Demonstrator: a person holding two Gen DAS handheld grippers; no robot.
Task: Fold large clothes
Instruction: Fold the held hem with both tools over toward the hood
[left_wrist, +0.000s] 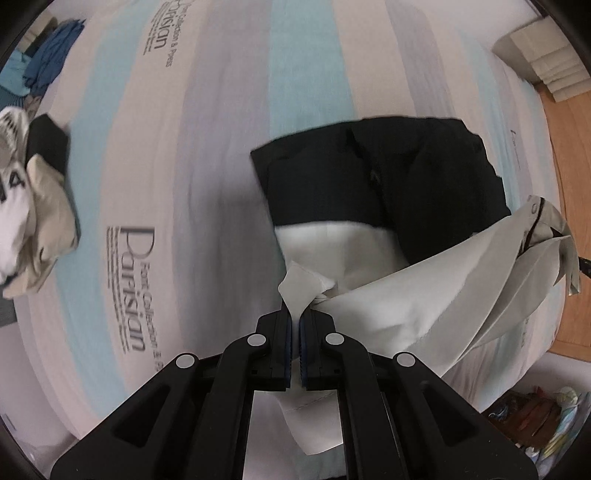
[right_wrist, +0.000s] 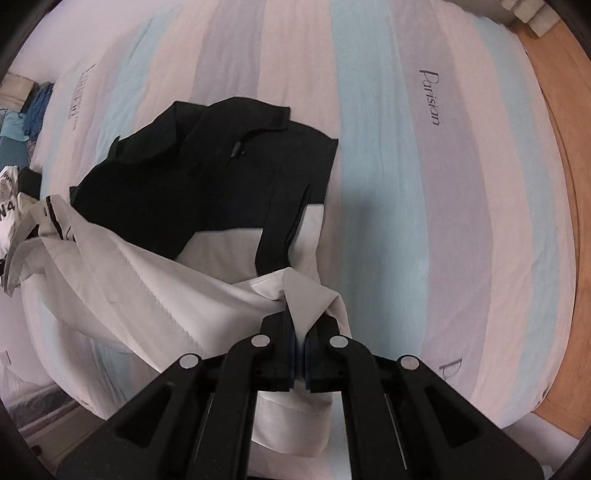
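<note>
A black and white jacket (left_wrist: 373, 184) lies on the striped bed, black upper part far, white lower part near. It also shows in the right wrist view (right_wrist: 207, 184). My left gripper (left_wrist: 295, 317) is shut on a white hem corner (left_wrist: 301, 286) of the jacket, lifted off the bed. My right gripper (right_wrist: 300, 332) is shut on another white hem corner (right_wrist: 308, 295). The white fabric stretches between both grippers, with a sleeve cuff (left_wrist: 543, 221) hanging at the side.
The bed sheet (left_wrist: 184, 147) has pastel stripes and printed text. A pile of clothes (left_wrist: 33, 192) sits at the left edge, blue clothes (left_wrist: 51, 62) beyond. A wooden floor (right_wrist: 561, 184) lies right of the bed. Stacked pale blocks (left_wrist: 546, 62) stand at far right.
</note>
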